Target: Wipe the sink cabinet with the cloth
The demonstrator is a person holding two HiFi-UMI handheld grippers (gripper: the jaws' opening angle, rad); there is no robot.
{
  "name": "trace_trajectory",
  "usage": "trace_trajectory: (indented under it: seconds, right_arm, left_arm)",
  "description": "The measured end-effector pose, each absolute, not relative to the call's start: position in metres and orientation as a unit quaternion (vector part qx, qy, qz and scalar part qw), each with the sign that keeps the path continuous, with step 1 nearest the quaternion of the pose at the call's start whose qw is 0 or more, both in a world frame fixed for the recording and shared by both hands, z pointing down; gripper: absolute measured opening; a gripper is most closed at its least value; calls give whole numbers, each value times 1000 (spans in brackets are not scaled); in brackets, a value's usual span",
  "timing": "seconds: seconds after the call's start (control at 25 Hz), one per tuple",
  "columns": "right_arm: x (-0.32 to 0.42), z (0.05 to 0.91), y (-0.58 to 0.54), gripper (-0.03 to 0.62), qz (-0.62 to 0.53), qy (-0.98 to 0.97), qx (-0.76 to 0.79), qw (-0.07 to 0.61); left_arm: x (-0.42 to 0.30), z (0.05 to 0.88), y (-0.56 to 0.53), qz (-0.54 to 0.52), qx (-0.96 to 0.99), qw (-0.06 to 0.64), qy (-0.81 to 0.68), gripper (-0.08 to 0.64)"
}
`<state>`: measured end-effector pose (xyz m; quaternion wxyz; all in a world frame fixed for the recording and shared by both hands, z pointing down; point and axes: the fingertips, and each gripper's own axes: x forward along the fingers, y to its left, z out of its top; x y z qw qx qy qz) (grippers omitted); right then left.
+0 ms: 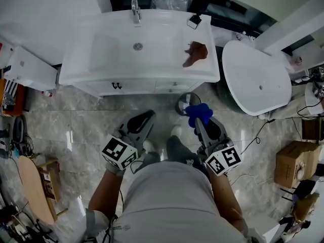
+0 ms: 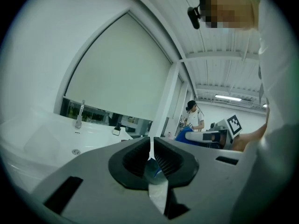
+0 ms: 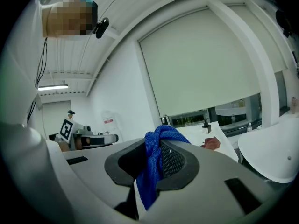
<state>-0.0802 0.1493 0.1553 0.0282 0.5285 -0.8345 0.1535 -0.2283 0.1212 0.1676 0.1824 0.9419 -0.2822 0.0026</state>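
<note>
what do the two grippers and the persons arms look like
The left gripper and the right gripper look alike: smooth grey shells, with black ribbed pads lining the jaws. Each carries a cube at the back, with black-and-white square markers on its faces. The person wears a light grey top with short sleeves.

We see a blue cloth [image 3: 150, 171], a white sink cabinet [image 1: 131, 82] with a reddish-brown rag [image 1: 195, 52] on its top, and a grey veined marble floor [image 1: 76, 120]. Black-and-white square markers pattern the left gripper [image 1: 148, 115] and right gripper [image 1: 200, 120].
</note>
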Motion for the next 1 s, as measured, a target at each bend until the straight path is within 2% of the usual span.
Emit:
trace_trajectory:
  seconds: [0.28, 0.84, 1.0]
  right_arm:
    - [-40, 167, 108, 61, 175, -849, 499, 13]
    - [0, 198, 50, 61, 218, -874, 435, -13]
    - [0, 212, 42, 61, 233, -868, 438, -5]
  left_arm:
    - [-182, 172, 93, 37, 935, 175, -306, 20]
    - [-147, 208, 36, 156, 903, 133, -376, 25]
    - [-143, 225, 20, 187, 905, 134, -357, 90]
